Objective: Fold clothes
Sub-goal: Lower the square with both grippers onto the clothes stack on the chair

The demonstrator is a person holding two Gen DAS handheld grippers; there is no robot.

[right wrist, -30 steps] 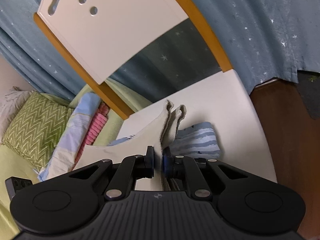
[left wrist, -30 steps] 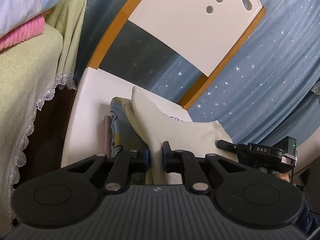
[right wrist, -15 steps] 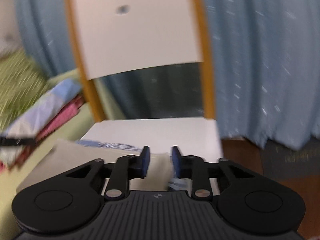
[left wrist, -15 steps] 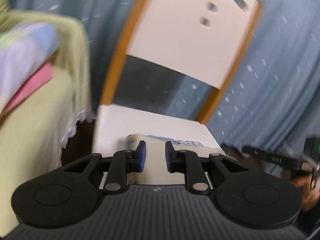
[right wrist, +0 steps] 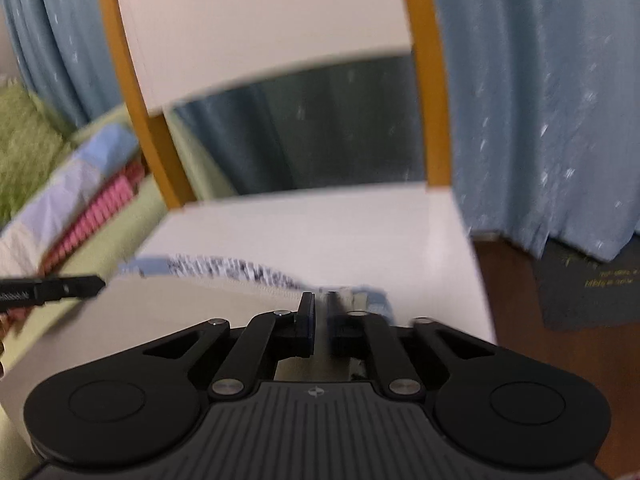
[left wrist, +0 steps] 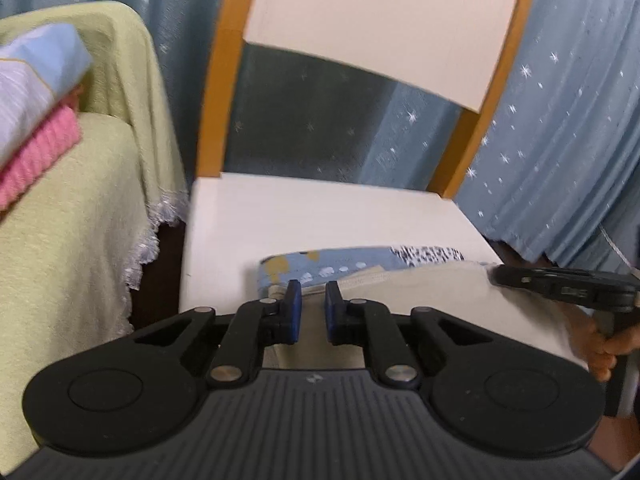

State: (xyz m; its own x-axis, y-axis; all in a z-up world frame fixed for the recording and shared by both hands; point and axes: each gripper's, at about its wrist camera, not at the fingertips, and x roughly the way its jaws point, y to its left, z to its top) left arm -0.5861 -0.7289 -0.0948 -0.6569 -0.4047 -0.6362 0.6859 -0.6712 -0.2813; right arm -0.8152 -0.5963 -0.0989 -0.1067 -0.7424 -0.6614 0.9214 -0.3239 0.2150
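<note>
My left tongs (left wrist: 313, 306) closing, nothing between pads — cream garment (left wrist: 440, 292) lies flat on chair seat (left wrist: 320, 216) atop blue patterned cloth (left wrist: 340, 260). My right tongs (right wrist: 320, 316) closing too, empty, above garment's edge.
</note>
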